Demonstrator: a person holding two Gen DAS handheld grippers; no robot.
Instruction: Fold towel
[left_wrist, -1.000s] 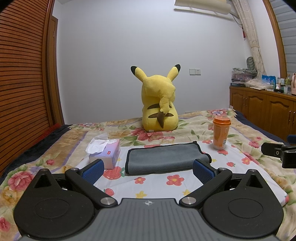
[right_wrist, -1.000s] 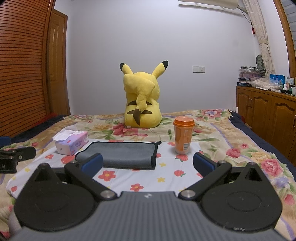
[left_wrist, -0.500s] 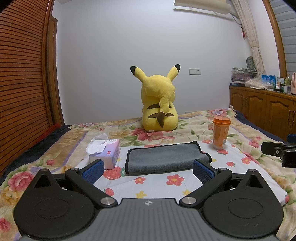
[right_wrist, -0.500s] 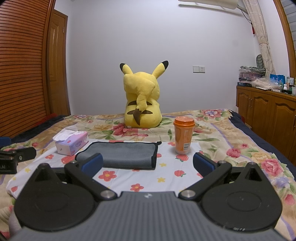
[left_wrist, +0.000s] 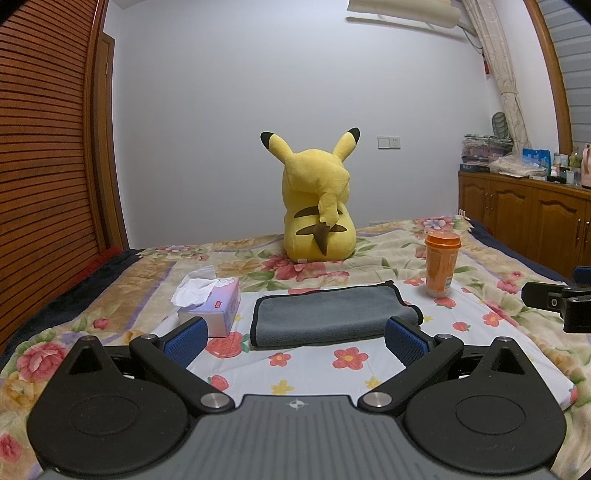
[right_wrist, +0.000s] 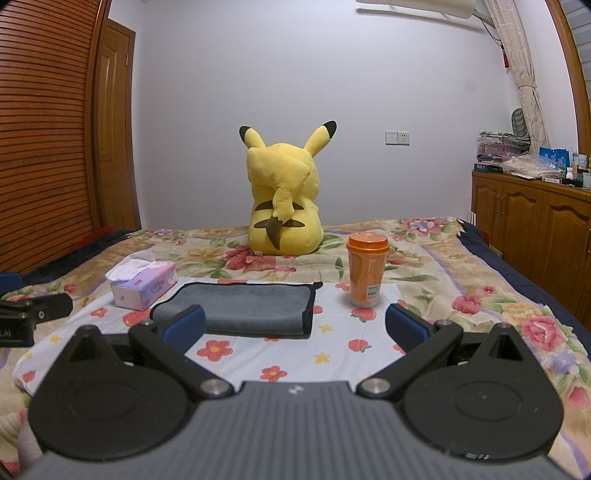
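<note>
A grey towel (left_wrist: 328, 312) with a dark border lies folded flat on a white flowered cloth (left_wrist: 314, 365) on the bed. It also shows in the right wrist view (right_wrist: 247, 306). My left gripper (left_wrist: 295, 338) is open and empty, hovering just short of the towel's near edge. My right gripper (right_wrist: 295, 328) is open and empty, to the right of the towel's near edge. The right gripper's tip shows at the right edge of the left wrist view (left_wrist: 554, 302). The left gripper's tip shows at the left edge of the right wrist view (right_wrist: 33, 314).
A tissue box (left_wrist: 210, 308) stands left of the towel. An orange cup with a lid (left_wrist: 441, 264) stands to its right. A yellow plush toy (left_wrist: 317, 206) sits behind on the floral bedspread. Wooden cabinets (left_wrist: 524, 218) line the right wall, a wooden wardrobe (left_wrist: 44, 147) the left.
</note>
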